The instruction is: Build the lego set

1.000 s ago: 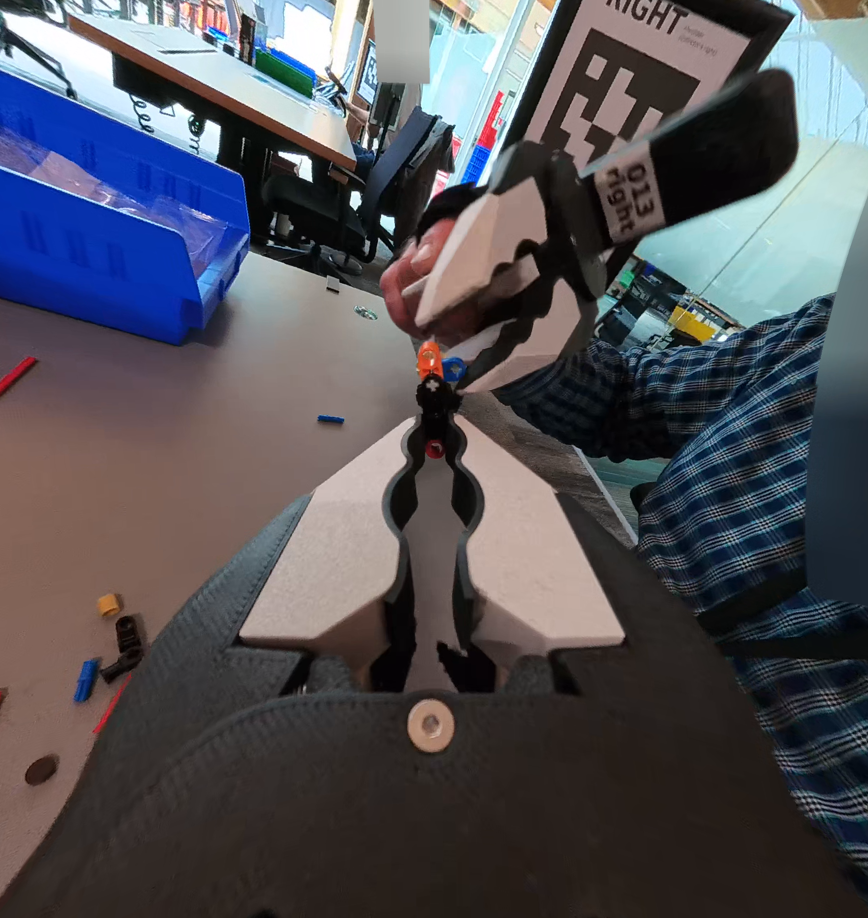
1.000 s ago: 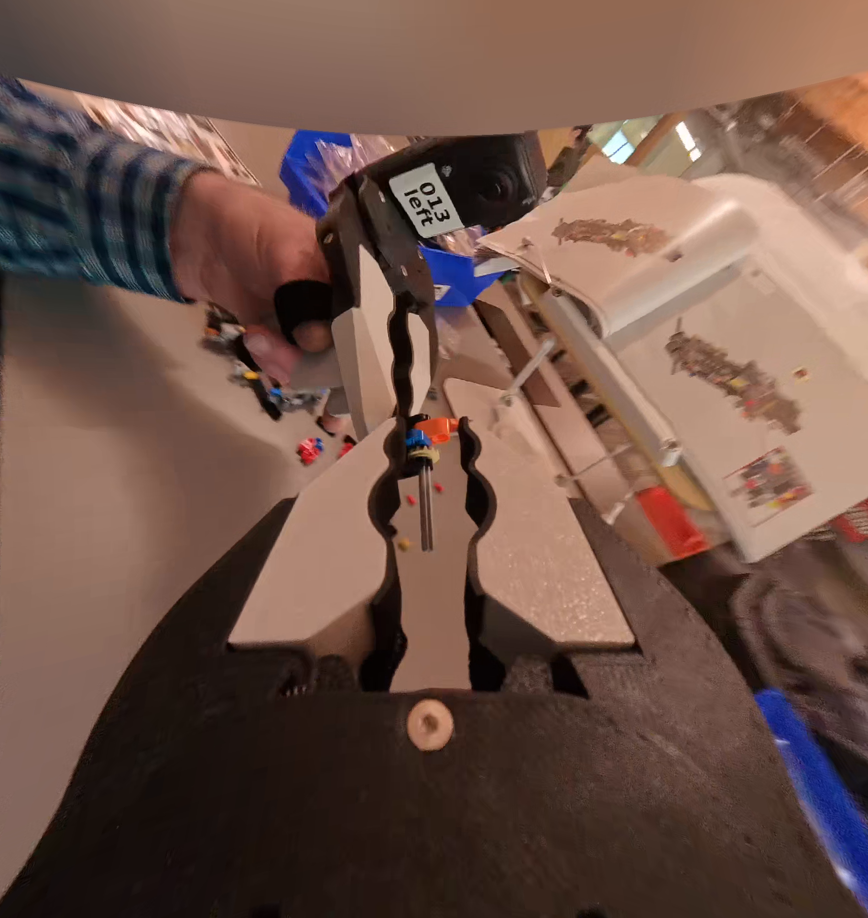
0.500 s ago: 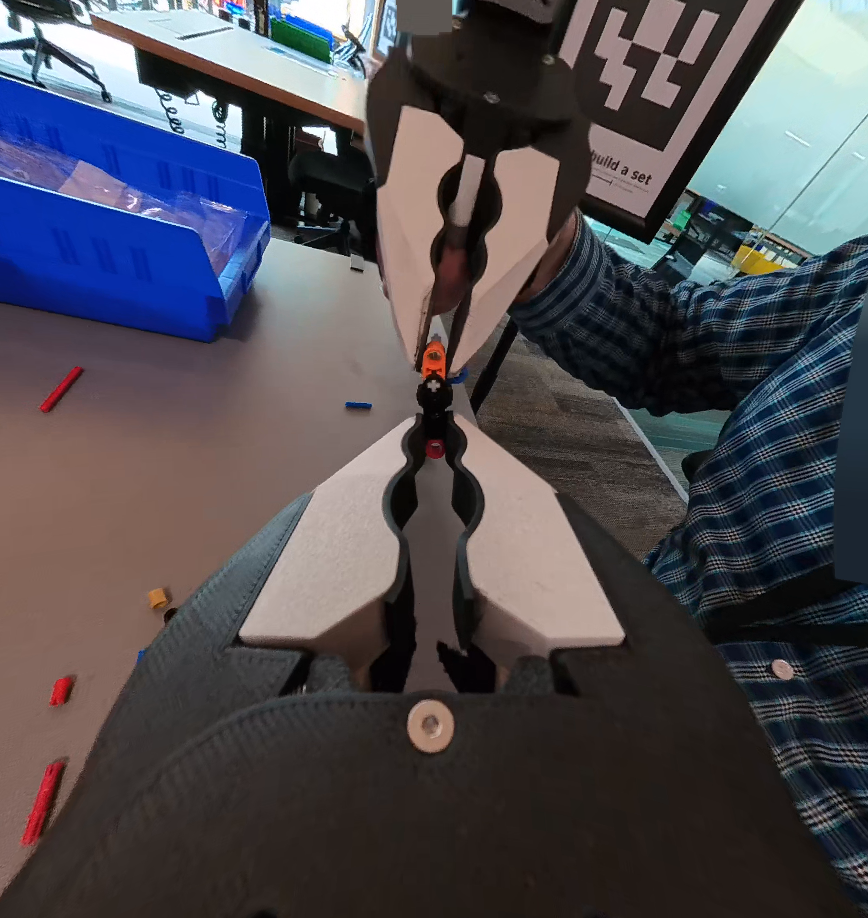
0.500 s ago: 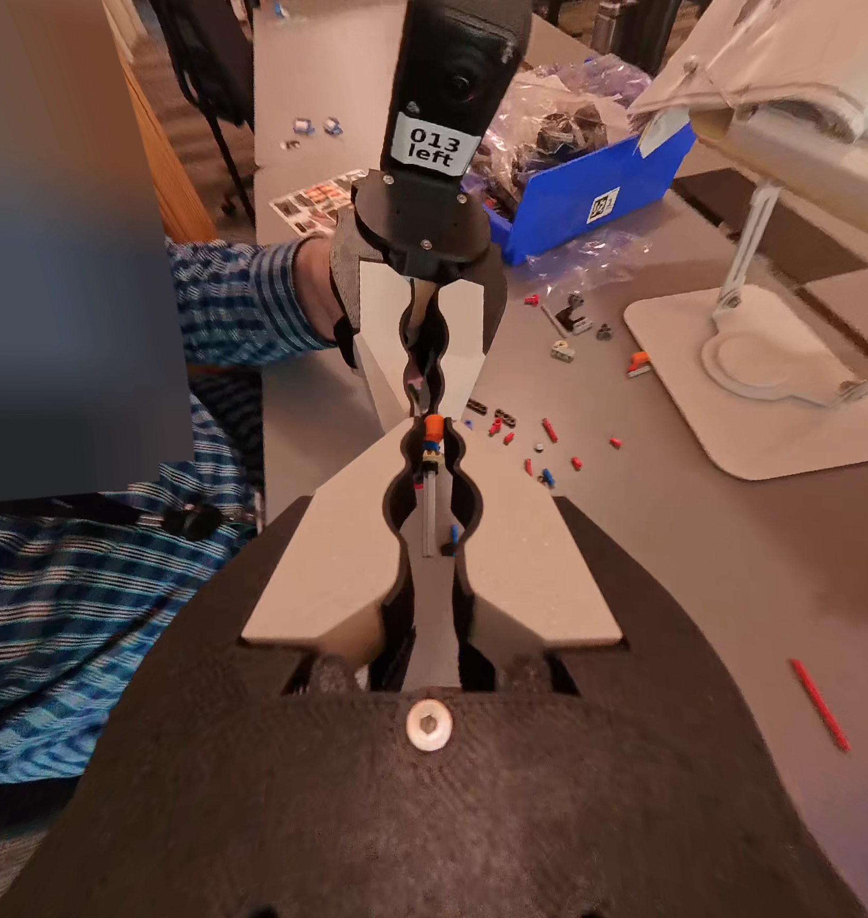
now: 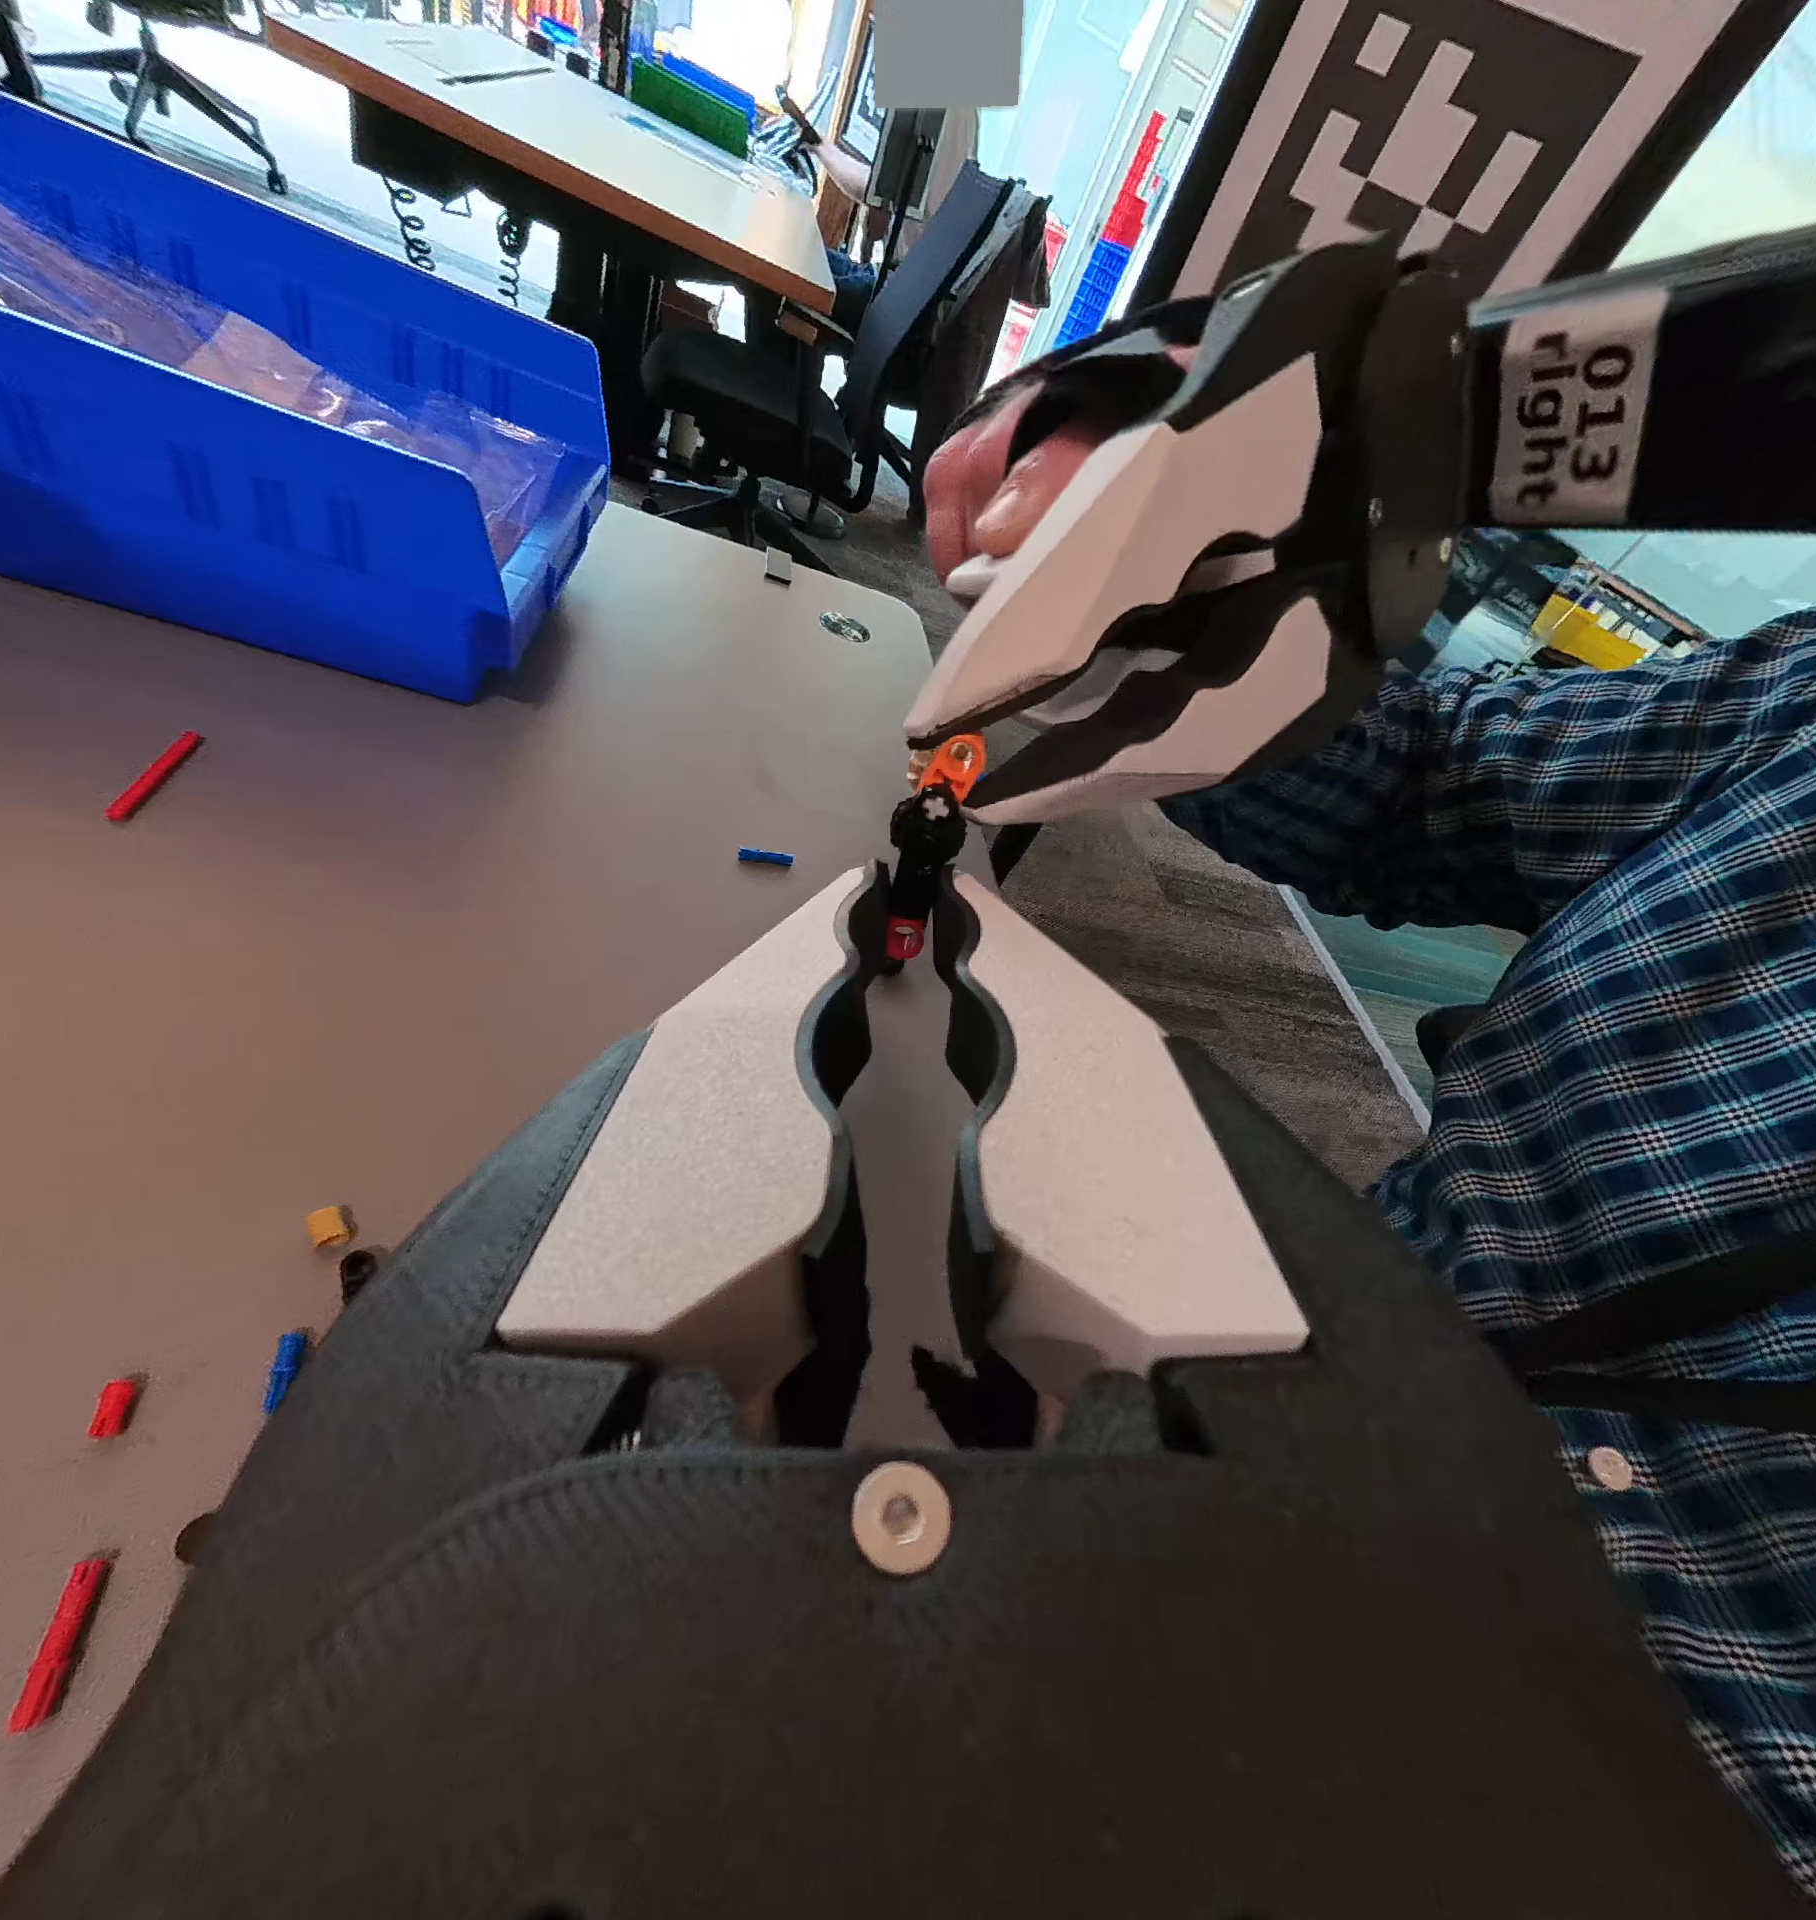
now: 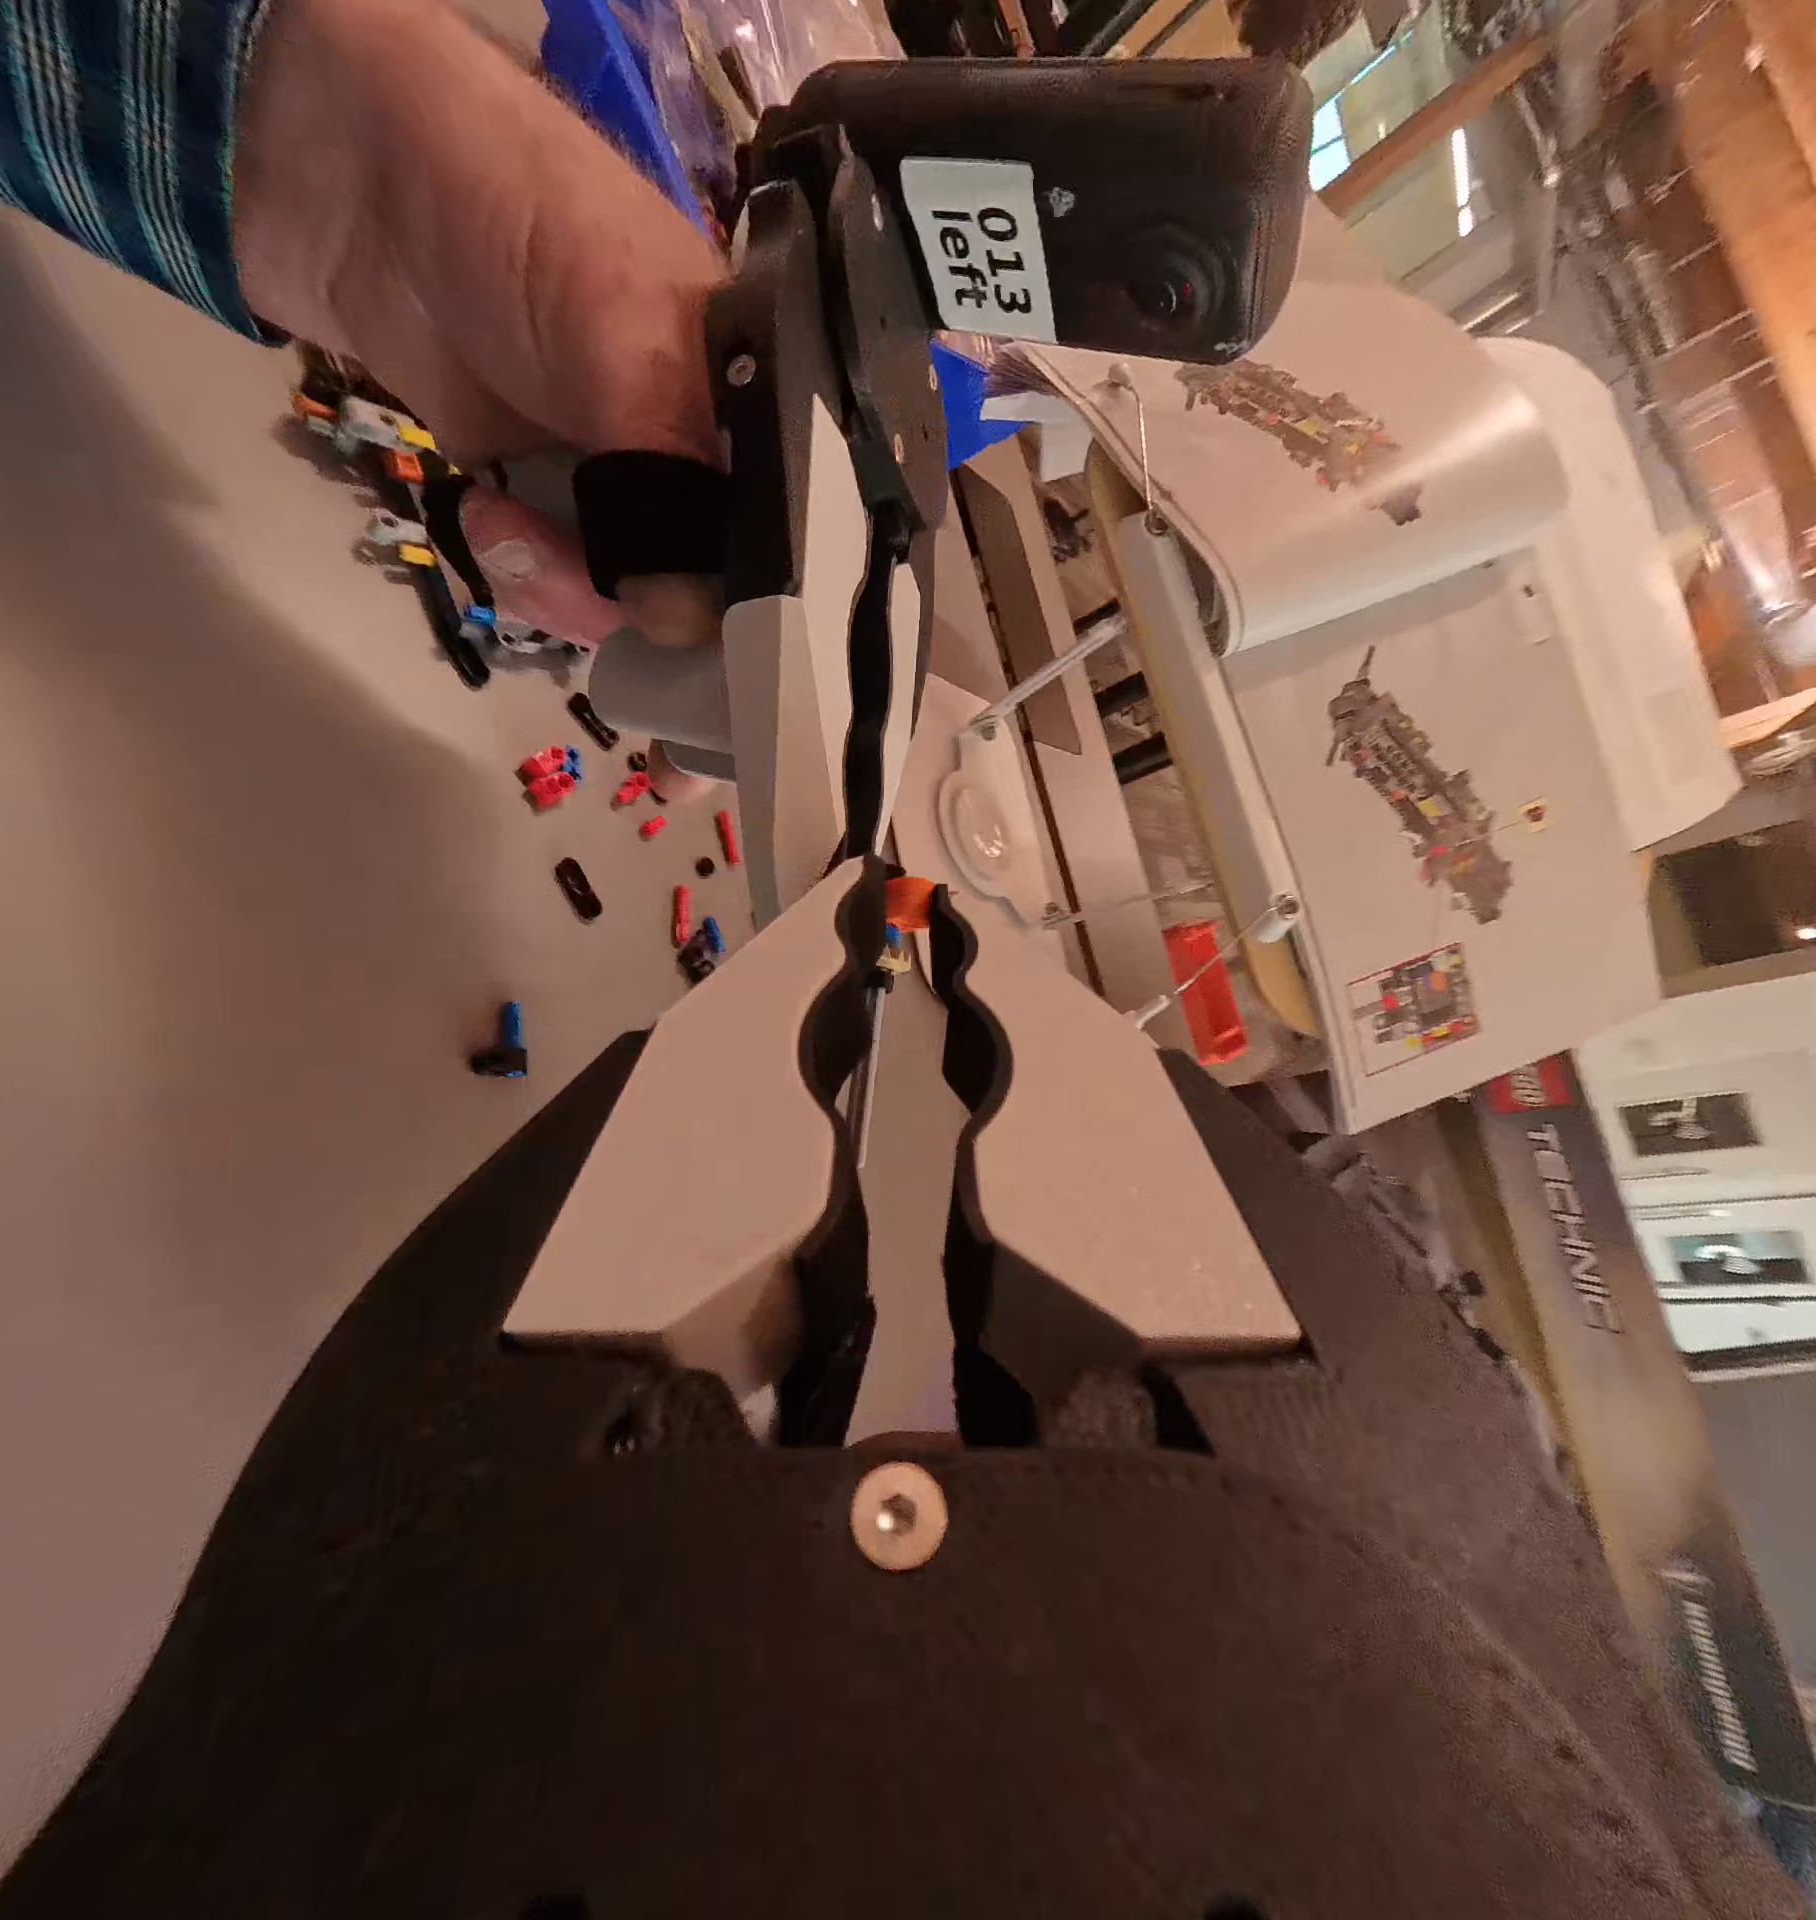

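left gripper (image 5: 909, 894) clamped on black lego piece (image 5: 919, 847) with red end, held above table (image 5: 384, 935); right gripper (image 5: 945, 774) pinches orange connector (image 5: 954, 764) atop it; loose pieces scattered on table; blue bin (image 5: 260, 457) far left, instruction booklet (image 6: 1403, 748) behind

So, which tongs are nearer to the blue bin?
Left. The left tongs sit over the table just beside the blue bin; the right tongs come in from the far side, beyond them.
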`<state>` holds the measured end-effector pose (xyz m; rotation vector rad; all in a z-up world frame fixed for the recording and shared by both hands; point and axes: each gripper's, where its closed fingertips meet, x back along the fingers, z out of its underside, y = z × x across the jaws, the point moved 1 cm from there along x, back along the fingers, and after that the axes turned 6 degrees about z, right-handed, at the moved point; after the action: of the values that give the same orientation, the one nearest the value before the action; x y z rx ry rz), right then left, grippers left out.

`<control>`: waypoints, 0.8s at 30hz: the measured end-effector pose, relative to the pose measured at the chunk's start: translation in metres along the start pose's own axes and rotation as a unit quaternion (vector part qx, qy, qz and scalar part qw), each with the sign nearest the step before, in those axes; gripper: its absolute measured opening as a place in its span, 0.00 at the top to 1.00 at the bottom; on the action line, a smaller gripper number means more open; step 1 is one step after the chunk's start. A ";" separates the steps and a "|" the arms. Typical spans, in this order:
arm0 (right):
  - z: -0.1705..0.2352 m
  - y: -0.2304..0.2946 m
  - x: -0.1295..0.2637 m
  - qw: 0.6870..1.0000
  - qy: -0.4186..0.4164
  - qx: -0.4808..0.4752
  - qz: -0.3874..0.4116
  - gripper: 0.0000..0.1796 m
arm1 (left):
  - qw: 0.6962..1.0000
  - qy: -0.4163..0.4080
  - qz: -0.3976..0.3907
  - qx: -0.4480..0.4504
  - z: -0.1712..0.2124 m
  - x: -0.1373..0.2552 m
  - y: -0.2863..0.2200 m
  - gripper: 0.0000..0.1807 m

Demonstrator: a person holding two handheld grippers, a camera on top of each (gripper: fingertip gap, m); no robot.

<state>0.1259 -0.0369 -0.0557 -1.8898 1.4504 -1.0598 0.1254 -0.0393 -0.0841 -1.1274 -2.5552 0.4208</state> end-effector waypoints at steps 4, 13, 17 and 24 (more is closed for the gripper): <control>-0.002 0.001 0.000 1.000 -0.003 -0.006 -0.006 0.96 | 1.000 0.005 -0.004 -0.027 0.001 0.000 -0.002 0.97; 0.020 -0.011 0.023 0.955 -0.016 -0.265 -0.133 0.89 | 0.997 -0.003 0.013 -0.070 -0.004 0.002 -0.011 0.97; 0.021 0.004 0.025 0.956 0.015 -0.236 -0.173 0.98 | 0.998 0.000 0.018 -0.068 -0.002 0.000 -0.012 0.97; 0.022 0.004 0.020 0.965 0.027 -0.211 -0.153 1.00 | 0.998 -0.008 0.016 -0.060 -0.005 0.000 -0.010 0.97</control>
<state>0.1445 -0.0581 -0.0660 -2.4669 1.5409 -1.0000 0.1205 -0.0448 -0.0758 -1.2108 -2.6091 0.2886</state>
